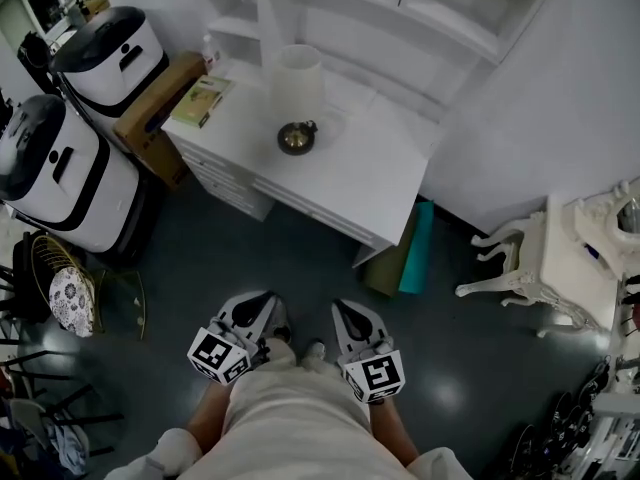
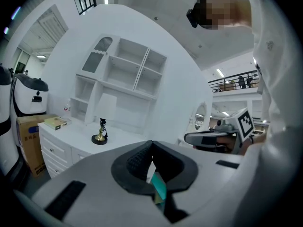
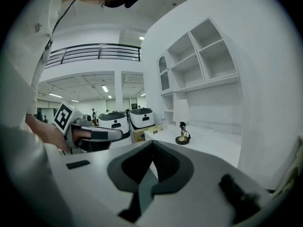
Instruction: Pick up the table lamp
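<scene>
The table lamp [image 1: 298, 88] stands on the white desk [image 1: 370, 168]; it has a white shade and a dark round base with a brass stem. It appears far ahead in the left gripper view [image 2: 100, 135] and in the right gripper view [image 3: 182, 122]. Both grippers hang low by the person's body over the dark floor, well short of the desk. My left gripper [image 1: 262, 306] [image 2: 151, 146] is shut with nothing between its jaws. My right gripper [image 1: 346, 314] [image 3: 152, 146] is shut and empty too. Each gripper shows in the other's view.
Two white-and-black machines [image 1: 105, 53] [image 1: 50, 168] and a cardboard box [image 1: 160, 108] stand left of the desk. A book [image 1: 203, 101] lies on the desk's left end. Shelves [image 1: 380, 8] rise behind the lamp. A teal board [image 1: 415, 248] leans by the desk; an ornate white table [image 1: 570, 258] stands right.
</scene>
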{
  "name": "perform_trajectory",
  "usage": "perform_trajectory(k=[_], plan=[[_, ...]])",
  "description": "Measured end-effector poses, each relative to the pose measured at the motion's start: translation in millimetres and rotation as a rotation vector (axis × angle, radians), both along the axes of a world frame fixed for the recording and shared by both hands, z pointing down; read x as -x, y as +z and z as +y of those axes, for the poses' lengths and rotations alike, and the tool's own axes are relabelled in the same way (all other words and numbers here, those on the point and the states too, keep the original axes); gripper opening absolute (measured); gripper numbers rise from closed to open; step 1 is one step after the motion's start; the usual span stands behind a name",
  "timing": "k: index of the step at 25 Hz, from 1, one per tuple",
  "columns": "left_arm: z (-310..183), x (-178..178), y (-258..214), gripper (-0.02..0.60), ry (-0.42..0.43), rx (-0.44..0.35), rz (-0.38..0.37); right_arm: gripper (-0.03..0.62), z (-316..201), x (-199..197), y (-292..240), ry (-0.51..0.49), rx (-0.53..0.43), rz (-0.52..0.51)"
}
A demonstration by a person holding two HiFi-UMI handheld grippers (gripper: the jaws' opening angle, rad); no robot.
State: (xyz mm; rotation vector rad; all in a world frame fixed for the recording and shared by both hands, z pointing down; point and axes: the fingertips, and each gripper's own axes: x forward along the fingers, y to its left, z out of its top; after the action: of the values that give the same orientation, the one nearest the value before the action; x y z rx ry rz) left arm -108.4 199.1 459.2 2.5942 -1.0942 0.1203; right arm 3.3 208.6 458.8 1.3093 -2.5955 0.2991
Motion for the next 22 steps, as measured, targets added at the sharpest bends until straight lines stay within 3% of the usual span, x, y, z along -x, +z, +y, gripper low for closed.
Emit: perform_trajectory(k=[3, 7, 15, 22], plan=[[-29.9, 7.4, -5.8, 0.009, 0.023, -0.02, 0.006, 0.011, -30.1, 10.9, -7.5, 0.012, -0.015, 0.005], [-63.9, 23.6, -10.9, 0.009, 0.045, -0.039, -0.013, 0.012, -64.2, 25.3, -17.1, 0.051, 0.005, -0.063], [-112.7, 54.9, -6.9, 0.009, 0.089, -0.065, -0.054, 0.012, -107.5, 52.0, -12.2, 0.121, 0.033, -0.037], [-140.7, 56.4, 6.6, 0.009, 0.123, -0.031, -0.066, 0.011, -123.5, 56.6, -0.7, 0.151, 0.046, 0.0]])
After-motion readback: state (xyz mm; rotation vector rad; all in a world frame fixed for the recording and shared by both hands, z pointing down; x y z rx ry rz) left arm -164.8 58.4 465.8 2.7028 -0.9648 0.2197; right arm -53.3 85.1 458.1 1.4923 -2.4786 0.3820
